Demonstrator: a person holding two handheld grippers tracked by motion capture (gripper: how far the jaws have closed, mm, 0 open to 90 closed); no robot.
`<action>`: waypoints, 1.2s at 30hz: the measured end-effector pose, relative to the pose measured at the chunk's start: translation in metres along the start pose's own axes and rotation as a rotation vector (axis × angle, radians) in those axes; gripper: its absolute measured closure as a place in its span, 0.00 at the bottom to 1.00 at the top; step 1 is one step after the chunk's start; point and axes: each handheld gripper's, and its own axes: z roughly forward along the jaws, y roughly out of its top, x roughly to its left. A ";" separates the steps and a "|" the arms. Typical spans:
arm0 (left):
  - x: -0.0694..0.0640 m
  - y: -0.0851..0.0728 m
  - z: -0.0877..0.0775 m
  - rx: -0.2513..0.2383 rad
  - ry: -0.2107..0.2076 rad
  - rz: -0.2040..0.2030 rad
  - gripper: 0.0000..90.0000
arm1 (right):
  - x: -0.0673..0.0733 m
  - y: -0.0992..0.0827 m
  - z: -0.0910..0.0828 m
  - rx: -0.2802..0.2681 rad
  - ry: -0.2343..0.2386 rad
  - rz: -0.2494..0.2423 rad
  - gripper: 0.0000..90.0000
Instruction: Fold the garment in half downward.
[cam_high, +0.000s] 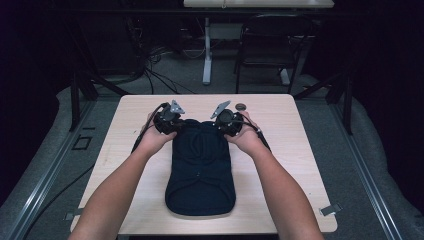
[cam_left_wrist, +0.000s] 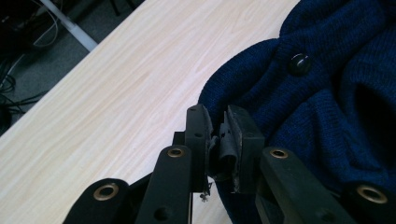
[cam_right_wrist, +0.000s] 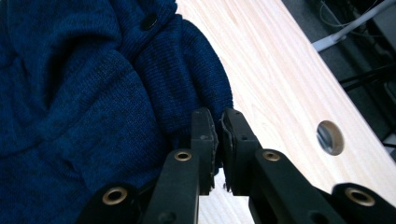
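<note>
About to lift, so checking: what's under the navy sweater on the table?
The navy knit sweater lies on the light wooden table, whose bare top shows around it. Whatever lies beneath the folded fabric is covered. A round hole sits in the tabletop beside it.

Dim, dark-edged high view (gripper views brighter, sharp, slightly grainy).

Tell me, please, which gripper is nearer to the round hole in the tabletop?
The right. The right gripper grips the sweater at its far right corner, just beside the hole; the left gripper pinches the far left corner, across the sweater from it.
</note>
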 end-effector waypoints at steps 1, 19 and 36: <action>0.000 0.000 0.000 0.000 0.000 0.000 0.89 | 0.000 0.000 0.000 0.000 0.000 0.000 0.93; 0.005 0.019 -0.034 -0.055 0.028 0.043 0.89 | -0.006 0.016 -0.034 -0.050 -0.050 -0.046 0.93; 0.016 0.048 -0.067 -0.139 0.142 0.072 0.89 | -0.021 0.044 -0.067 -0.133 -0.147 -0.071 0.93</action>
